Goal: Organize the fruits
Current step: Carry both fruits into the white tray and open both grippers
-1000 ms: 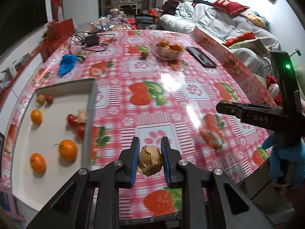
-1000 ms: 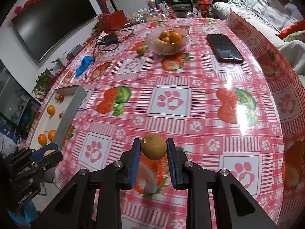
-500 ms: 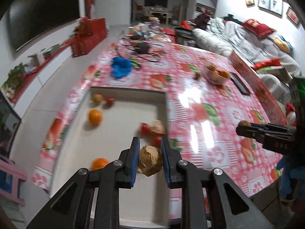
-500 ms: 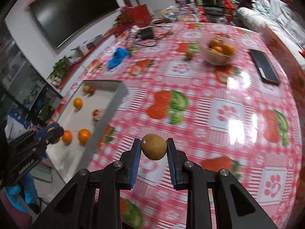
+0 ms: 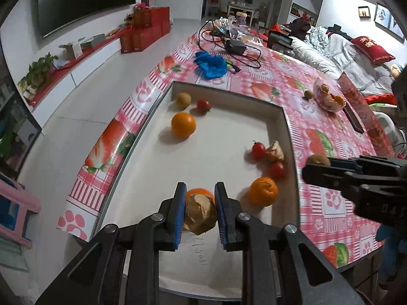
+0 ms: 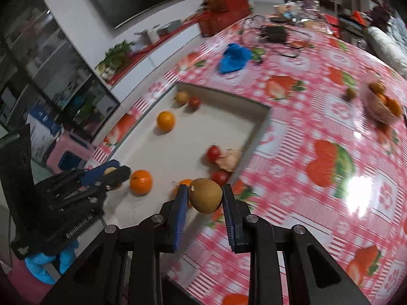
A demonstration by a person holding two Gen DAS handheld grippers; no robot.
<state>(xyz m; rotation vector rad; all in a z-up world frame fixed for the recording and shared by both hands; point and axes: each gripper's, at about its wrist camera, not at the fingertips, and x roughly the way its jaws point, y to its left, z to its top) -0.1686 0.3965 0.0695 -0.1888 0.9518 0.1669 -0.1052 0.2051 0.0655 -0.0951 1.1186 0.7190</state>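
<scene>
Left gripper (image 5: 199, 212): jaws clamped on a papery husked fruit (image 5: 200, 213), held above the white tray (image 5: 290, 137).
Right gripper (image 6: 205, 199): jaws clamped on a brown round fruit (image 6: 205, 195), held over the tray's near edge.

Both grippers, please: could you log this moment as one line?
left gripper: holds husked fruit over tray | right gripper: holds brown fruit

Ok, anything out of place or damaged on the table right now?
Two things. The fruit in the left tongs looks crumpled and papery, like a torn husk, unlike the smooth brown fruit in the right tongs. One small brown fruit also sits loose on the tablecloth beside the bowl.
</scene>
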